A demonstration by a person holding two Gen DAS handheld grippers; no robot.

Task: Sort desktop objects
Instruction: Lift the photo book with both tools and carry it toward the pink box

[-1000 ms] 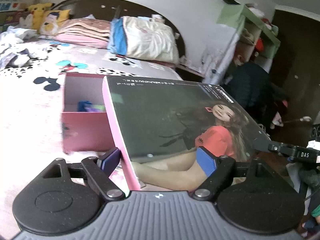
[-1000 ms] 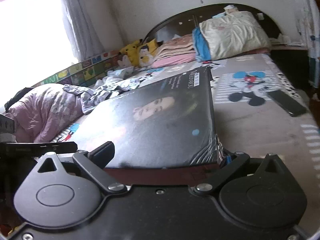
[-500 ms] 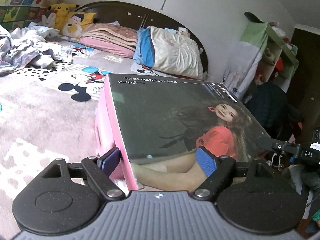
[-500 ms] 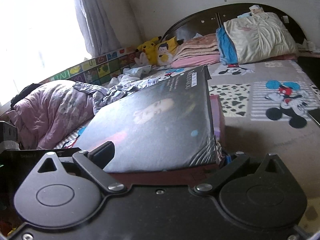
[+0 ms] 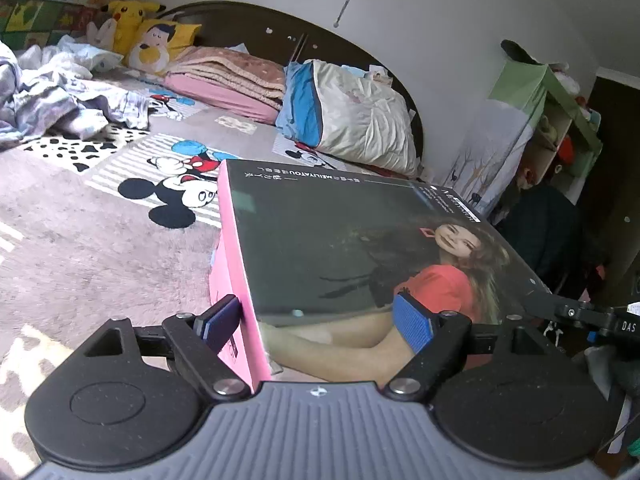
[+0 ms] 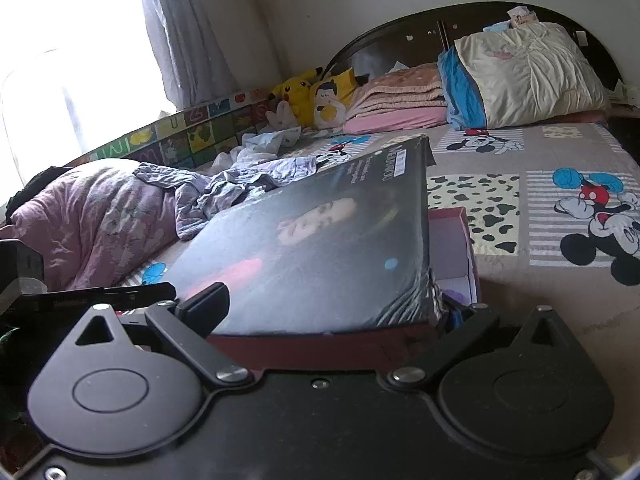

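I hold a flat box lid (image 5: 360, 248) between both grippers; its dark top bears a printed photo and its sides are pink. My left gripper (image 5: 316, 320) is shut on its near corner, one pad (image 5: 218, 322) against the pink side and the blue pad (image 5: 412, 322) on the printed top. From the other side my right gripper (image 6: 332, 312) is shut on the same lid (image 6: 320, 248); its right finger is hidden behind the lid's corner. A pink open box (image 6: 460, 240) sits on the bed under the lid, showing only as a pink edge (image 5: 218, 264) in the left wrist view.
The bed sheet (image 5: 100, 248) has cartoon mouse prints. Pillow (image 5: 360, 120), folded blankets (image 5: 228, 76) and plush toys (image 5: 132, 24) lie by the headboard. Crumpled clothes (image 6: 256, 176) and a quilt (image 6: 92, 216) fill the window side. A green shelf (image 5: 552, 120) stands beside the bed.
Both grippers have carried the lid across the bed to the pink box. The box, once in plain view left of the lid, now lies mostly under it.
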